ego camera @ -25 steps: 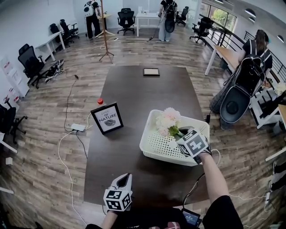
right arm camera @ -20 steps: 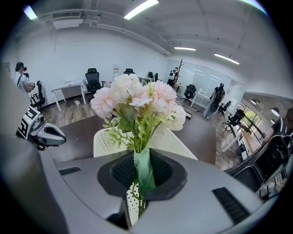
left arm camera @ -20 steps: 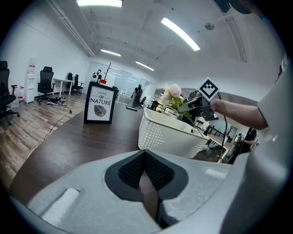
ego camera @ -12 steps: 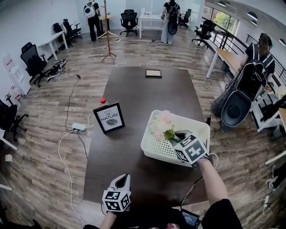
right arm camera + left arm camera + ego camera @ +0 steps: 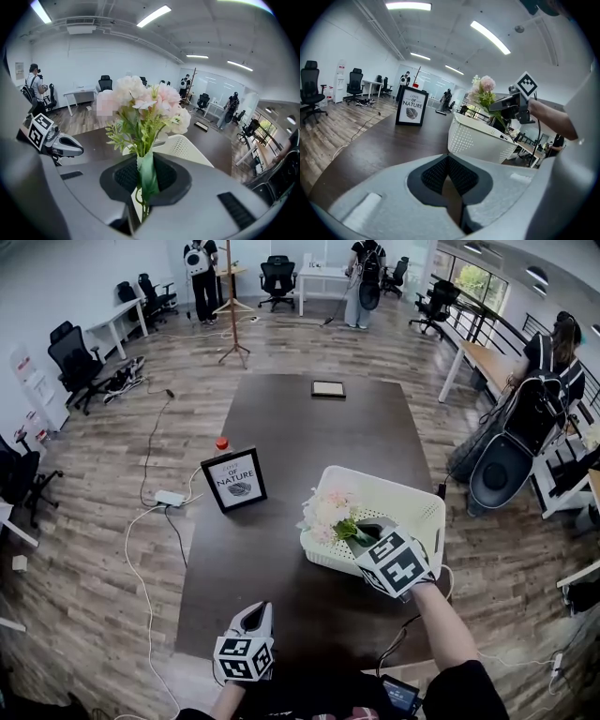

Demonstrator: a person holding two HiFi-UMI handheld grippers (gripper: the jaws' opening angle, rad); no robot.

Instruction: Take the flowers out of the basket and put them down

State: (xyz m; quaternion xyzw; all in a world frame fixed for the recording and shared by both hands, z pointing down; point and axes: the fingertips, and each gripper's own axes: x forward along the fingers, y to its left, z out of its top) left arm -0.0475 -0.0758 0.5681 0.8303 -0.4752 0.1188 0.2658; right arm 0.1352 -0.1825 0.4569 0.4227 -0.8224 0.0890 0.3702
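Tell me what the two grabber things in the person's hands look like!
Both the left gripper and the right gripper have smooth pale grey shells that narrow toward the tip, with dark ribbed pads inside. Each carries a white cube printed with black square markers. A black cable trails under the right arm. The person wears a short black sleeve.

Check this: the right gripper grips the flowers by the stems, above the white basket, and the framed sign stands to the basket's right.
One error: the head view shows the framed sign left of the white basket, not right. The right gripper does grip the flowers by the stems above it.
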